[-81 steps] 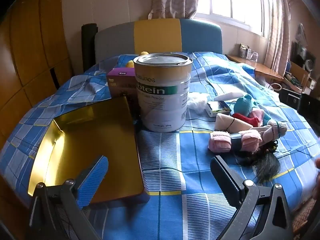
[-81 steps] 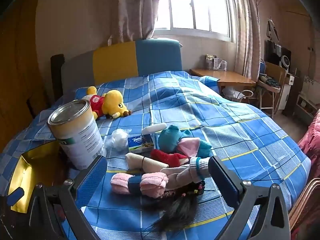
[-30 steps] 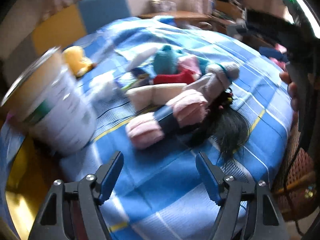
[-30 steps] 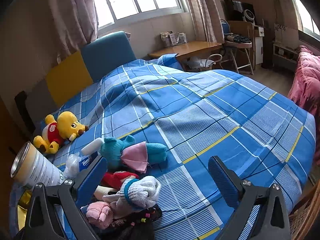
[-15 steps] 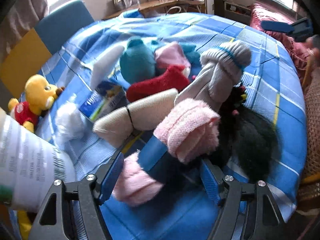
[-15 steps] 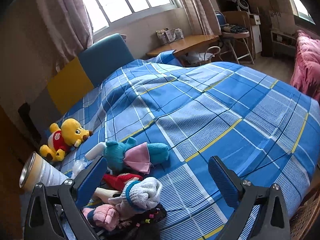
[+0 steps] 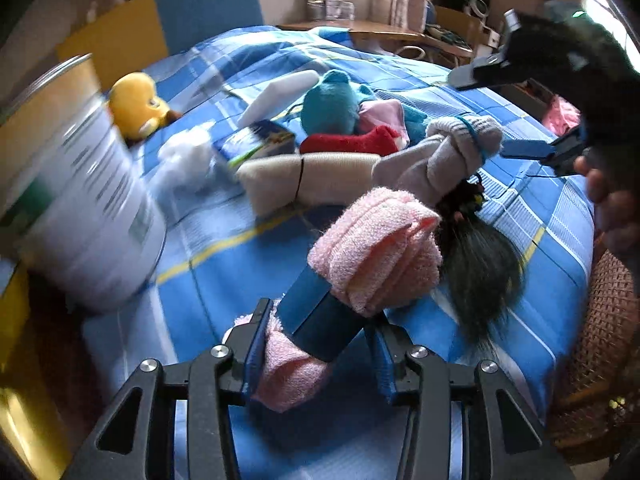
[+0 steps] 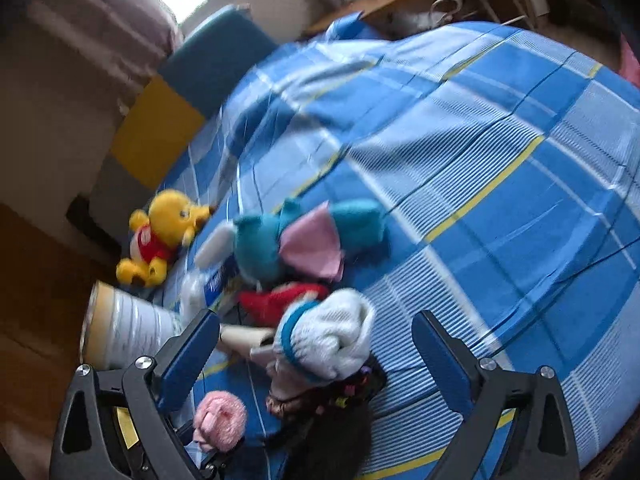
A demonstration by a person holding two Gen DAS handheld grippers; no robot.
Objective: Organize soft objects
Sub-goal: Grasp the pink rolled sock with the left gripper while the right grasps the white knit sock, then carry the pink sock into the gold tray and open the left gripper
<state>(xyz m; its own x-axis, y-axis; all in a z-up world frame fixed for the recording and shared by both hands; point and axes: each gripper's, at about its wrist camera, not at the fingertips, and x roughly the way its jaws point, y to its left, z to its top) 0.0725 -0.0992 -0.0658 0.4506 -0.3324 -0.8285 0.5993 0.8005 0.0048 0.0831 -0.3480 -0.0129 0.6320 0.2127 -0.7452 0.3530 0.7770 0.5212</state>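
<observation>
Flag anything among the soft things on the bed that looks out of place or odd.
The metal tin and tissue pack are hard goods lying among plush toys and socks. A loose black hair tuft lies against the pink sock roll that the left gripper is closing on.

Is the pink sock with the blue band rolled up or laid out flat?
Rolled up. The pink sock is a thick bundle with folded layers at its end, lying between the left gripper fingers, which are closing on it.
</observation>
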